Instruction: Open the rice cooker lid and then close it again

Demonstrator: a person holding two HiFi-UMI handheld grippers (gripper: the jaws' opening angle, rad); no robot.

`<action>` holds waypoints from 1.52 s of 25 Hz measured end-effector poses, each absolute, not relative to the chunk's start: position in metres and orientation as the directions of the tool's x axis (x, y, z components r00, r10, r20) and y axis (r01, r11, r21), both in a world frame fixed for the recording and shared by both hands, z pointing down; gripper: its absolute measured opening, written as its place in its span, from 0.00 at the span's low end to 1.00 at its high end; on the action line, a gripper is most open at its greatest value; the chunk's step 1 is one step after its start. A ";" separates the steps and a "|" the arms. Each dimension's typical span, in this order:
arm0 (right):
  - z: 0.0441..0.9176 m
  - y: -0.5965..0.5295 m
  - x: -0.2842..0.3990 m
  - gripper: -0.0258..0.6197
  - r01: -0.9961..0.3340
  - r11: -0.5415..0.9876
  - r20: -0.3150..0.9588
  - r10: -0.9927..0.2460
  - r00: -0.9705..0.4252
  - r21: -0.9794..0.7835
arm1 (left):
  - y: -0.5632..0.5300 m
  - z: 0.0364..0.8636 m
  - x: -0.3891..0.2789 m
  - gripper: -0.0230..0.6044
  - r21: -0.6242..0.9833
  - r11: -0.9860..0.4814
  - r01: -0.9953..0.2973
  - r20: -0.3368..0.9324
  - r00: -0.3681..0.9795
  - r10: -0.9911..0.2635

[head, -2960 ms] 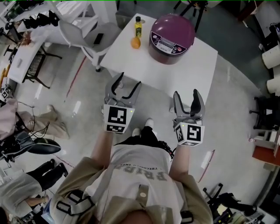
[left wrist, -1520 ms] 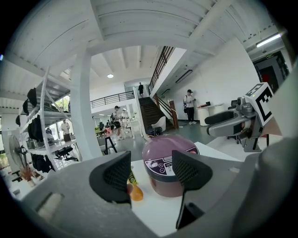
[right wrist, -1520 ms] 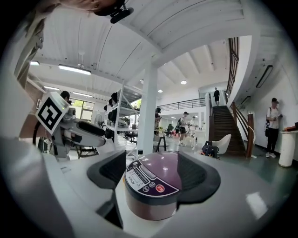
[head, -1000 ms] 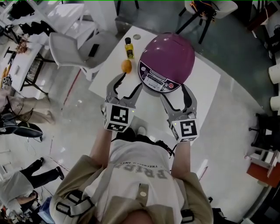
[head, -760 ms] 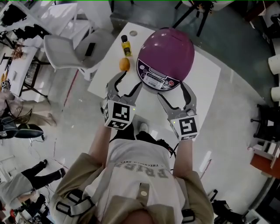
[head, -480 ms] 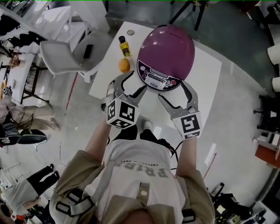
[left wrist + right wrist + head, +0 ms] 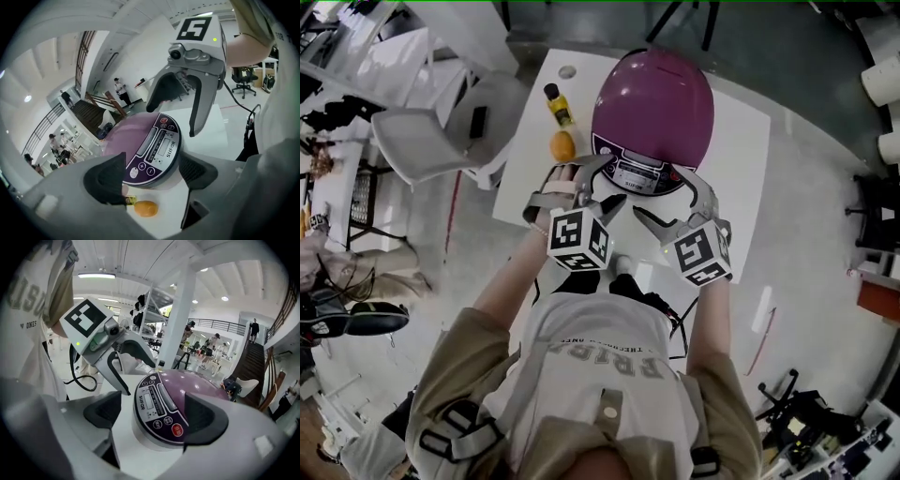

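A purple rice cooker is sitting on a white desk, lid down — opening and closing are both still to do. The left gripper and right gripper are hovering at its front panel, their jaws having just been opening wide — pinching nothing.

Dark oval control panel of the round purple rice cooker, framed between the jaws of the left gripper: brand word SUPOR beside the small display. Two round buttons nearer those jaws marked + and −. Same word runs sideways between the jaws of the right gripper. Red button by its right jaw has white characters, too small to read. Black-and-white square marker beyond its left jaw: pattern only, no letters. Pale shirt: block letters start FRI, rest unsure.
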State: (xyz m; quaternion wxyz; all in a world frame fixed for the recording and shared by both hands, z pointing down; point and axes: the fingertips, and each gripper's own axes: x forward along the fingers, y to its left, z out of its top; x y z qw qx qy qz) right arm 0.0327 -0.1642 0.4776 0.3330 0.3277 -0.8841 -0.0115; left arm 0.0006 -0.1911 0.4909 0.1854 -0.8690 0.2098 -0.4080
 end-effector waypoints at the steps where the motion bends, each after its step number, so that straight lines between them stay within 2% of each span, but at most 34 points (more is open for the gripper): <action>1: 0.482 -0.164 0.031 0.66 -0.559 0.792 0.599 -0.577 -0.556 0.245 | -0.191 0.494 0.003 0.62 -0.497 -0.848 -0.185 0.641 0.580 -0.503; 8: 0.503 -0.167 0.025 0.66 -0.478 0.834 0.700 -0.515 -0.495 0.276 | -0.196 0.507 0.015 0.68 -0.508 -0.861 -0.032 0.690 0.582 -0.429; 15: 0.519 -0.169 0.021 0.67 -0.434 0.857 0.761 -0.473 -0.444 0.279 | -0.197 0.520 0.023 0.69 -0.534 -0.839 0.104 0.736 0.545 -0.401; 26: 0.534 -0.173 0.017 0.68 -0.397 0.875 0.804 -0.436 -0.404 0.276 | -0.202 0.539 0.019 0.70 -0.554 -0.812 0.185 0.782 0.449 -0.431; 38: 0.539 -0.174 0.019 0.68 -0.386 0.873 0.813 -0.445 -0.375 0.299 | -0.202 0.544 0.018 0.70 -0.573 -0.782 0.245 0.791 0.413 -0.451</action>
